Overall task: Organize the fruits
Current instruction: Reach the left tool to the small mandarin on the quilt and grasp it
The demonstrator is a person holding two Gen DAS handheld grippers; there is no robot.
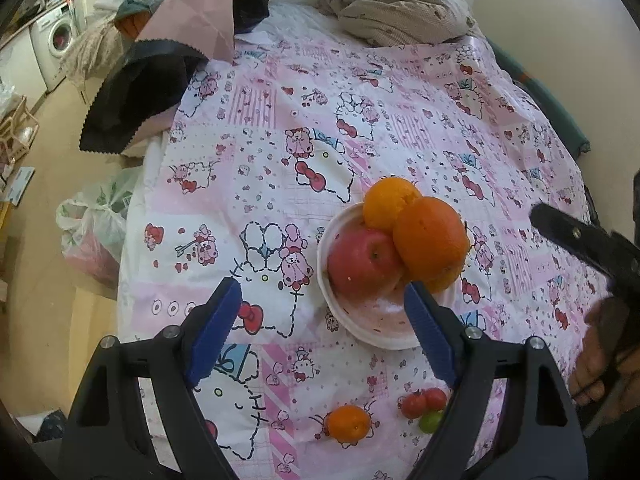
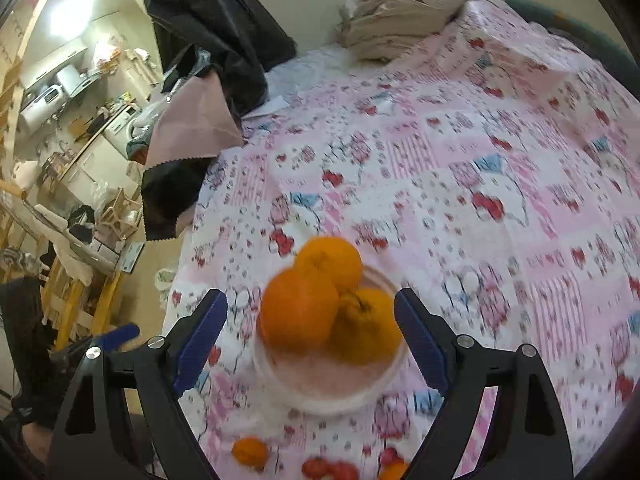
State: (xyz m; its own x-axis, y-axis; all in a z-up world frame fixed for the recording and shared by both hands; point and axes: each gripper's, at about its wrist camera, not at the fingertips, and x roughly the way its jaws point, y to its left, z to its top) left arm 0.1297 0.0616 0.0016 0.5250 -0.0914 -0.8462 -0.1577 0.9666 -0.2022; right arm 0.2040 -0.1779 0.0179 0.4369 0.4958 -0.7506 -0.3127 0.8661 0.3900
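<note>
Pink cartoon-print tabletop (image 1: 360,92) carries a white bowl (image 1: 348,320) of oranges and an apple (image 1: 362,262) ahead of both grippers' wide-open, empty fingers (image 1: 216,326), so the next move is likely collecting the mandarin (image 1: 347,424) and tomatoes (image 1: 422,400) lying nearer, below the fingertips.

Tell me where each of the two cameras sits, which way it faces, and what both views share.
Left wrist: on the left gripper, looking down over the bowl with apple; own blue fingers open; right gripper at right edge.
Right wrist: on the right gripper, blurred, facing the bowl of oranges; own fingers open.
Shared: bowl, small orange, tomatoes, cloth.
</note>
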